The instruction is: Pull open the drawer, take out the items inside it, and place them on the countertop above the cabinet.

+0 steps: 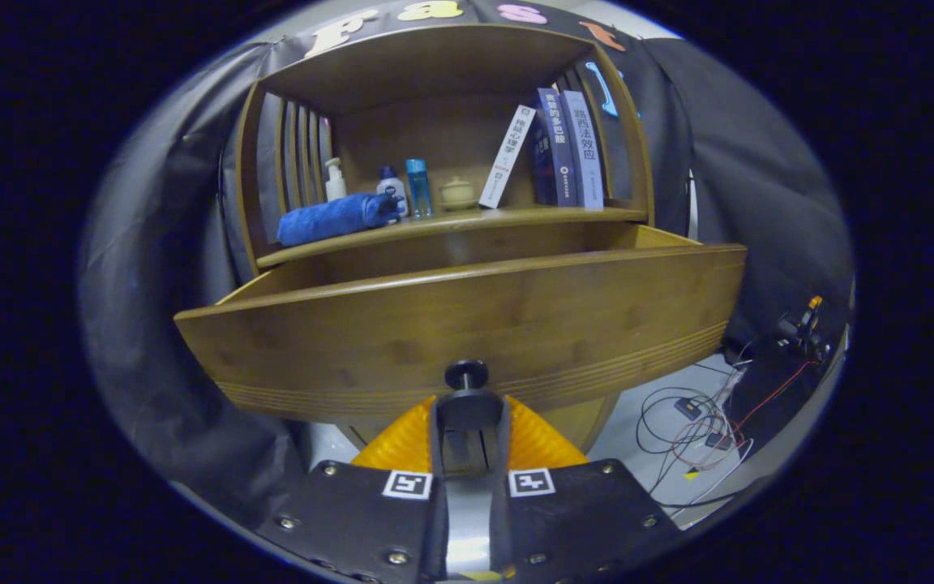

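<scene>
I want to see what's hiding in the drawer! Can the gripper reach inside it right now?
Probably not yet. The gripper is shut on the knob, low on the drawer front. That tall front stands between it and the inside; it would have to let go and rise over it.

Camera rides low on the tongs [467, 405], facing the drawer [467, 324] front close up

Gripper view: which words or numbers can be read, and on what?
"贪婪的多巴胺": dark blue book, spine.
"路西法效应": grey book, spine.
"心理学": end of the leaning white book title; the rest is blurred.
Bottles: print too small to read.
Tool, shut on the drawer knob: square markers, no words.
</scene>
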`<state>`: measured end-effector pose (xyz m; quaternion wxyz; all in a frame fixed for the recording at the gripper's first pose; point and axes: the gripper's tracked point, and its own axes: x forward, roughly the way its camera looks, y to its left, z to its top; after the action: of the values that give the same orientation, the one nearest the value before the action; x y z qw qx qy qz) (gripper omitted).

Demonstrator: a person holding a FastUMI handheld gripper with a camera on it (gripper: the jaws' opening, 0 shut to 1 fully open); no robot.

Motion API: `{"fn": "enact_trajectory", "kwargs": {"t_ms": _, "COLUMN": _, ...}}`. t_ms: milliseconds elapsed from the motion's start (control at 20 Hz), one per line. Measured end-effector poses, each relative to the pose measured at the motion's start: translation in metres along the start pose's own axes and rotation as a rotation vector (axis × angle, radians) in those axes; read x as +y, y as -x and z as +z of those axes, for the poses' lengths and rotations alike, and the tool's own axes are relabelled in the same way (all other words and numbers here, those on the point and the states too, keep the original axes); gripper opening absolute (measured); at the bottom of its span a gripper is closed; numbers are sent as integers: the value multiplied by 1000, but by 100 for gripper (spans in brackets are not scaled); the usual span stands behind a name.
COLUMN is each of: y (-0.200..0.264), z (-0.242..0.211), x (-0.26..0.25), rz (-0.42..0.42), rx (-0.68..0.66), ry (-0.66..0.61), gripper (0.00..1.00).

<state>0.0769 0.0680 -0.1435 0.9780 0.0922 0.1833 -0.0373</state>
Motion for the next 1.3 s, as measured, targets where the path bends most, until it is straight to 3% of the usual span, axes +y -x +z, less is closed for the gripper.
{"fn": "enact_trajectory", "kwargs": {"t_ms": 100, "y": 3, "z": -3, "x": 0, "rz": 6, "rx": 3, "ry": -17, "gripper": 20}}
{"fn": "enact_trajectory", "kwargs": {"t_ms": 300, "y": 17, "z": -13, "x": 16, "rz": 69, "rx": 30, "ry": -27, "gripper": 54}}
{"fn": "enact_trajectory", "kwargs": {"t_ms": 400, "y": 34, "z": 8, "x": 21, "rz": 87, "rx": -48, "ry": -14, "gripper": 73}}
{"fn": "enact_trajectory", "kwargs": {"t_ms": 550, "y": 54, "z": 73, "x": 25, "rz": 54, "rx": -209, "ry": -15, "gripper": 73}}
{"fn": "enact_trajectory", "kwargs": {"t_ms": 650, "y": 59, "z": 114, "x": 24, "rz": 24, "rx": -243, "ry": -19, "gripper": 73}}
{"fn": "enact_trajectory", "kwargs": {"t_ms": 1050, "y": -31, "z": 132, "x": 13, "rz": -101, "rx": 166, "ry": -6, "gripper": 74}}
{"fn": "enact_trajectory", "kwargs": {"t_ms": 1300, "y": -77, "z": 91, "x": 2, "rz": -186, "rx": 481, "ry": -37, "gripper": 71}}
